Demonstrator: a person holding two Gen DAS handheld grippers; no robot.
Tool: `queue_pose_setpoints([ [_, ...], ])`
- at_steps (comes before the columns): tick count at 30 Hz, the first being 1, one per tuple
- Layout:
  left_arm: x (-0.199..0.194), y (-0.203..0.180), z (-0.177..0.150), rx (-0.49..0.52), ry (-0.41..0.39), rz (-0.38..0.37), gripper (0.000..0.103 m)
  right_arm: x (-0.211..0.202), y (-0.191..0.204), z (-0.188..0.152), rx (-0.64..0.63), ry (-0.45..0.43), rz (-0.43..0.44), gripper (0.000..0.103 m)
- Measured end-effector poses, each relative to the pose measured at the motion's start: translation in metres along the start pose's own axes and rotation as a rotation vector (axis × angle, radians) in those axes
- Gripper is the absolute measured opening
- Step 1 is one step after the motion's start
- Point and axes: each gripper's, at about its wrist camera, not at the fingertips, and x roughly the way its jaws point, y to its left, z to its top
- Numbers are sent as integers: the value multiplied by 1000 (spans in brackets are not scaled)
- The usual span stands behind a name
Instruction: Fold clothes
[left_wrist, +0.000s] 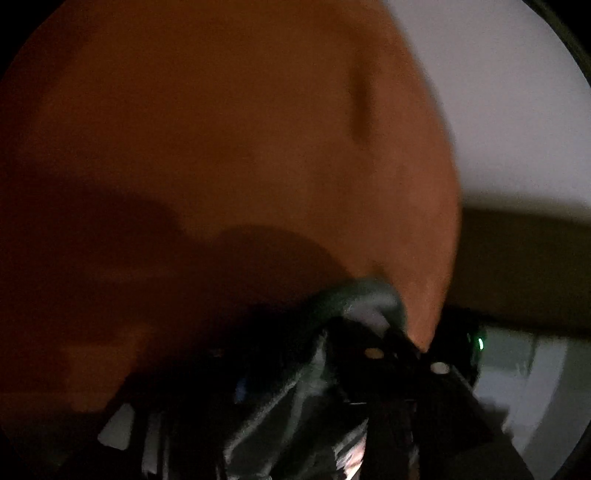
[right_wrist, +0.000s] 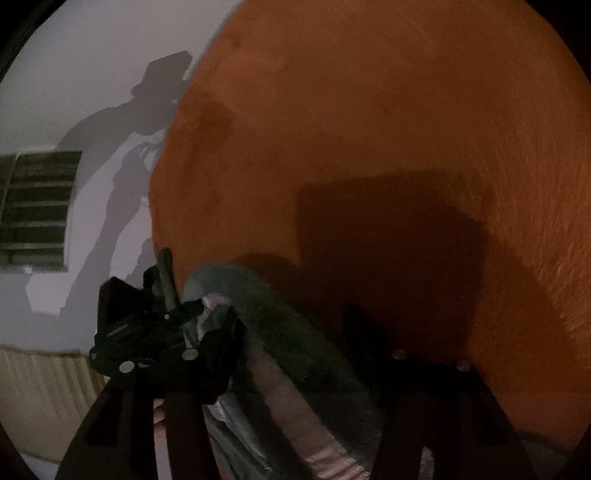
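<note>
Pale wall (right_wrist: 92, 74) fills the left of the right wrist view, carrying a dark slatted vent (right_wrist: 37, 206) and the grey shadow (right_wrist: 122, 166) of a person's arm holding a tool. Below it runs a cream ribbed surface (right_wrist: 48, 391) (too dim to say what it is). Next comes the left gripper (right_wrist: 173, 310), black and seen from outside, its fingers pressed onto the rolled grey-green edge (right_wrist: 280, 325) of an orange garment (right_wrist: 369, 129). That edge curves down through the middle of the view between the black fingers (right_wrist: 424, 406) of the right gripper (right_wrist: 295, 369), which stand well apart with the edge and a pale pinkish lining running between them; I cannot tell whether they pinch it. To the right the orange cloth, hanging close to the lens, covers most of the view, with a broad dark shadow across it.

From the left wrist view, the same orange garment (left_wrist: 221, 129) fills the left and centre, blurred. Low in the middle, the grey-green edge (left_wrist: 362, 295) is bunched at the left gripper (left_wrist: 388, 332), pinched there. Just right of it a small green light (left_wrist: 480, 343) glows on a black device. Further right lies pale wall (left_wrist: 517, 110) above a dark olive band (left_wrist: 524, 258).
</note>
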Motion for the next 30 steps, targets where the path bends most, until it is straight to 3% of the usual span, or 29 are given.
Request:
queue_pose_setpoints([
  [2,0,-14,-3,88,-7,-24,69,-1,5,0,-51,9,-2,56],
  [3,1,-21,-4,127,-14,-7,72,-1,8,-1,-77,14,-2,62],
  [5,16,-28,-6,141,-20,30,71,-2,13,-1,-128,23,-4,63],
  [6,21,-27,-7,131,-20,19,60,-3,15,-1,-153,28,-5,62],
  [7,26,-26,-12,119,-13,-12,40,-2,17,-1,-169,33,-6,55],
  [8,30,-25,-15,119,8,-64,8,4,12,-1,-122,36,-7,23],
  [9,33,-25,-18,122,31,-120,9,4,3,0,-63,38,1,7],
  [11,38,-25,-22,136,75,-200,9,-6,-19,1,78,-9,81,7],
  [12,40,-25,-25,150,96,-218,11,-8,-40,0,193,-10,162,7],
  [14,37,-2,-16,22,47,-114,16,-11,-82,-2,423,-10,309,9],
  [15,35,10,-11,-49,19,-56,27,-12,-104,-6,515,0,279,13],
  [16,28,23,-9,-125,-14,-59,31,-14,-114,-7,536,0,250,13],
  [17,22,36,-7,-202,-47,-73,35,-16,-117,-6,510,-18,270,16],
  [19,3,45,-7,-213,-123,-72,43,-25,-107,-5,396,-30,273,33],
  [21,-14,47,-8,-190,-183,-51,56,-42,-91,-5,272,-53,222,65],
  [22,-20,48,-9,-180,-199,-75,58,-53,-80,-6,198,-89,167,69],
  [26,-28,33,-21,-89,-247,-164,61,-87,-37,-8,-87,-227,-16,69],
  [28,-17,15,-29,33,-184,-229,61,-95,-16,-12,-216,-295,-77,69],
  [29,-11,2,-34,121,-144,-214,60,-96,-11,-16,-262,-297,-86,65],
  [30,-8,-9,-38,201,-137,-115,60,-89,-3,-20,-312,-281,-93,41],
])
